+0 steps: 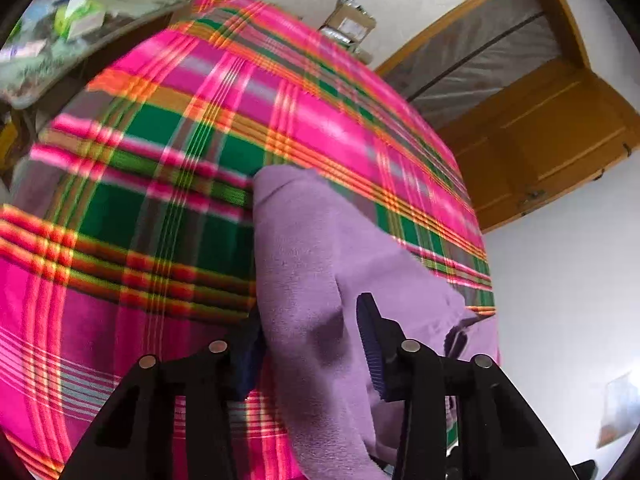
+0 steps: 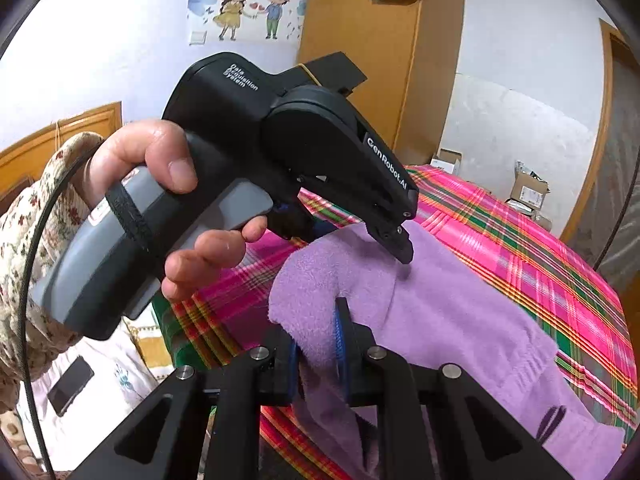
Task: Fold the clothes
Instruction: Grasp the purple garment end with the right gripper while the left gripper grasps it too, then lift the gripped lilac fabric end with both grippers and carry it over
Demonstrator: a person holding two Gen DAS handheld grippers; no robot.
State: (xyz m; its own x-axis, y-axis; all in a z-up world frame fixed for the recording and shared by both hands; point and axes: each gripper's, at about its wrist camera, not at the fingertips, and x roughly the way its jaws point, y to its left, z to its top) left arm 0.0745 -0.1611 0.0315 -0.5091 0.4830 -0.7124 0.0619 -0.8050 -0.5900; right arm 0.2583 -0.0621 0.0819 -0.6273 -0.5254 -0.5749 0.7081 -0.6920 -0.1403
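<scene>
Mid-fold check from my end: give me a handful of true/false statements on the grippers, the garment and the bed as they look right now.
1. The garment is lilac fleece. True.
2. It lies on a plain white sheet. False: it lies on a pink, green and orange plaid blanket.
3. The right gripper has a fold of the garment between its fingers. True.
4. The left gripper is far from the garment. False: purple fabric fills the space between its fingers.
5. A hand holds the left gripper's handle. True.
6. A phone lies on the garment. False: the phone lies off the blanket, on pale fabric.
</scene>
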